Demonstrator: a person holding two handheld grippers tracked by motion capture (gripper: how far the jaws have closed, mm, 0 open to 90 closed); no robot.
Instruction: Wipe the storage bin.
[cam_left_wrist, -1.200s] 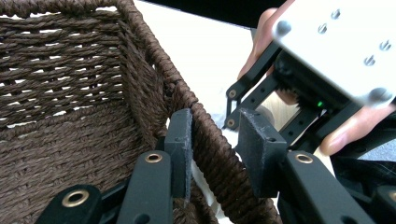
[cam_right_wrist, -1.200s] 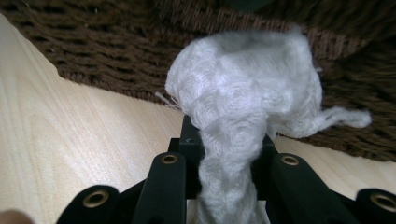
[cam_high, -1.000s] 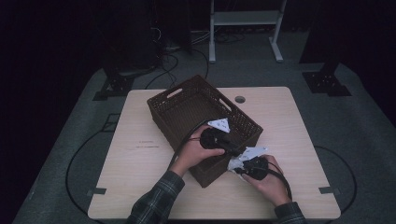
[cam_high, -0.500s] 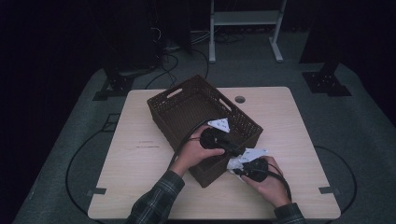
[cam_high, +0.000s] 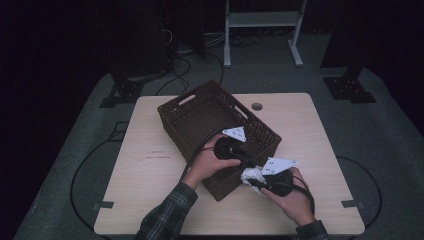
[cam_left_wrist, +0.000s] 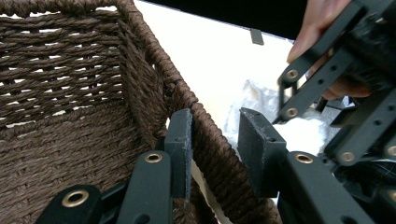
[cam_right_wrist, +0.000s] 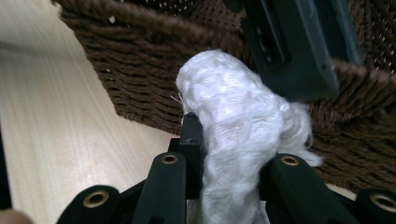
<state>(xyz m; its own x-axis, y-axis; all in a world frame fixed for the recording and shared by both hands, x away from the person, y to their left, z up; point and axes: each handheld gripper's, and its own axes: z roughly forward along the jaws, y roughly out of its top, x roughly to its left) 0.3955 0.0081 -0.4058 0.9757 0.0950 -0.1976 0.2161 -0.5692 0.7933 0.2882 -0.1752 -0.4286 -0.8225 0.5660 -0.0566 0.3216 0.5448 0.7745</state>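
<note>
White cloth's (cam_right_wrist: 238, 140) lower end cut off (behind right claw (cam_right_wrist: 229, 140)).

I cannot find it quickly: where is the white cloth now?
In the high view the white cloth is at the table's near right side, held in the right gripper, just outside the brown basket.
</note>
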